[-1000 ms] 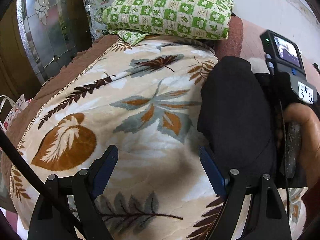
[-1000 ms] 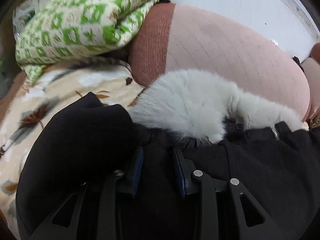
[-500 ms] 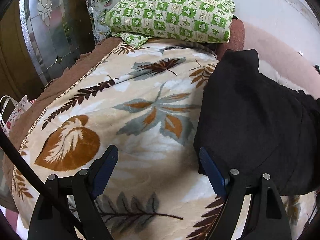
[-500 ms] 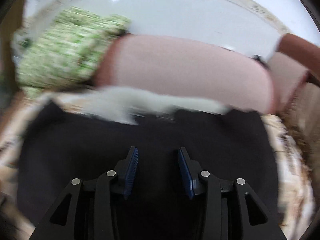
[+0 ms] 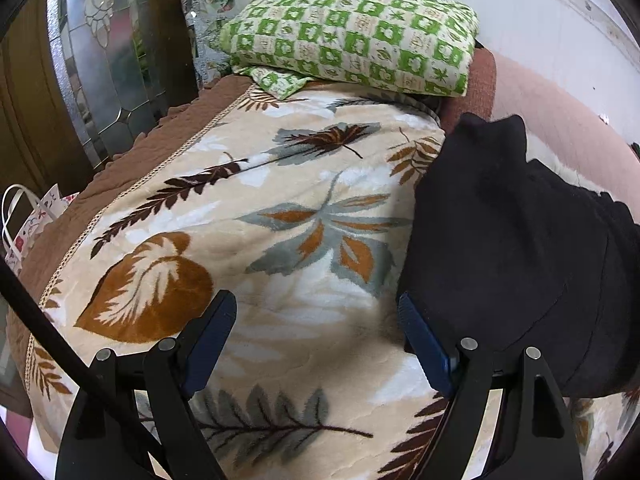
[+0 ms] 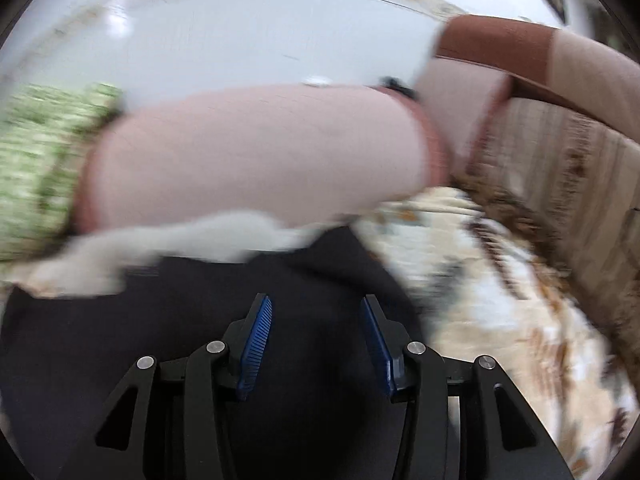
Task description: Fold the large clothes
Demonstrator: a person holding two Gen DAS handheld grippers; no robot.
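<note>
A black coat [image 5: 516, 248] with white fur trim [image 6: 168, 248] lies bunched on a leaf-print blanket [image 5: 248, 216], against the backrest [image 6: 256, 152]. Bare blanket stretches leftward. Left gripper [image 5: 316, 340] and right gripper [image 6: 316, 340] hover released, holding nothing.

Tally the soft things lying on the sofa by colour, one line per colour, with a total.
Black: 1, the folded black coat with white fur trim
Green and cream: 1, the green checked patterned pillow
Beige with brown and grey leaves: 1, the plush leaf-print blanket under both
Total: 3
</note>
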